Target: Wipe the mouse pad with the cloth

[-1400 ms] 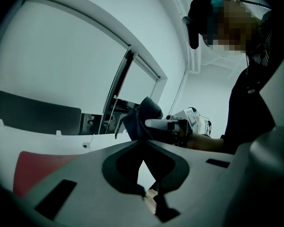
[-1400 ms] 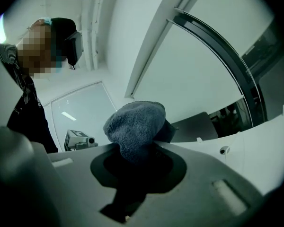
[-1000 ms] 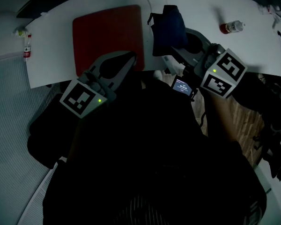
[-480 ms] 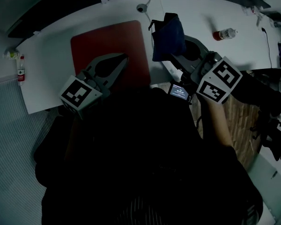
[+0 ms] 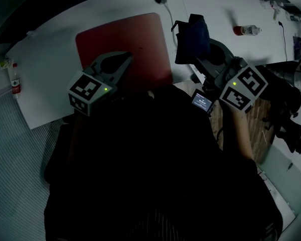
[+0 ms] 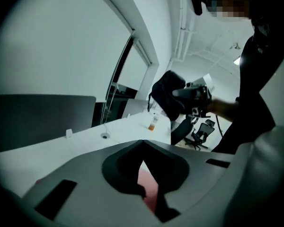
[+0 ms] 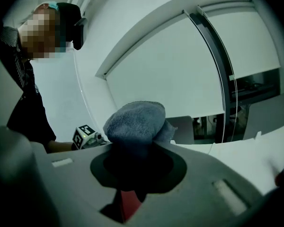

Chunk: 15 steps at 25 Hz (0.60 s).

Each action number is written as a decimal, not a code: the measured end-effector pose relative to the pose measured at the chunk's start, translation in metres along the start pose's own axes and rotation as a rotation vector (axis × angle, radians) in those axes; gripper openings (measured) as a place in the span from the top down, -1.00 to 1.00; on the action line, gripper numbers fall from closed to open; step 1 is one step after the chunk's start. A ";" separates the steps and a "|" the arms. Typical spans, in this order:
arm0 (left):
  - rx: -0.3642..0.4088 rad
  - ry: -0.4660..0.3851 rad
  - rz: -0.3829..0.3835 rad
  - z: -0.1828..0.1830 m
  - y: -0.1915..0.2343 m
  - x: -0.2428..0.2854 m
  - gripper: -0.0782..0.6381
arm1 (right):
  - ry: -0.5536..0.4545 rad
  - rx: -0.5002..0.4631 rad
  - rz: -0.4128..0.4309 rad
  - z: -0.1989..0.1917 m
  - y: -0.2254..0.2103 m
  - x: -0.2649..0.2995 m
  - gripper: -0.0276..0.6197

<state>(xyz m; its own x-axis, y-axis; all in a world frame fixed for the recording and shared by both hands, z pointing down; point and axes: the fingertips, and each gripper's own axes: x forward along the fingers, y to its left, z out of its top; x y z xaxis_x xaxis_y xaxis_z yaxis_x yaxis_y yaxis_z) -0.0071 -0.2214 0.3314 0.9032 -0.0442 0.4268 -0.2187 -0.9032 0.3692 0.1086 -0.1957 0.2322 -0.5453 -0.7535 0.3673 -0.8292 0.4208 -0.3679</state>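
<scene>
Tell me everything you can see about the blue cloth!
The cloth is dark blue-grey and fluffy, like a towel. It is bunched into a soft, rounded lump, with a few folds hanging loose. The right gripper pinches it between its jaws and holds it up in the air over the white table, just to the right of the red mouse pad. Only the gripper touches it; it is not on the pad.

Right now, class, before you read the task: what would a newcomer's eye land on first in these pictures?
The flat red mouse pad on the white table, upper left of centre in the head view, with the left gripper over its near part, jaws together and empty. Next, the dark blue cloth bunched in the right gripper's jaws, held up to the right of the pad.
</scene>
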 end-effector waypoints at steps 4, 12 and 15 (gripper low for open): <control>0.003 0.158 0.027 -0.054 0.035 0.018 0.76 | 0.102 -0.049 -0.011 -0.019 -0.014 0.014 0.70; -0.034 0.549 0.133 -0.180 0.088 0.038 0.76 | 0.264 -0.073 0.043 -0.070 -0.059 0.058 0.70; -0.121 0.555 0.156 -0.201 0.098 0.037 0.76 | 0.324 -0.071 0.093 -0.094 -0.064 0.079 0.70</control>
<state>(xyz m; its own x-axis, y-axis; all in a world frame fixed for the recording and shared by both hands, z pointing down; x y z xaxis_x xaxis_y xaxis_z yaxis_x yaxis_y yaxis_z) -0.0692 -0.2257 0.5494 0.5361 0.0869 0.8397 -0.4034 -0.8474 0.3452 0.1071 -0.2354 0.3650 -0.6202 -0.5153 0.5914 -0.7744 0.5226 -0.3567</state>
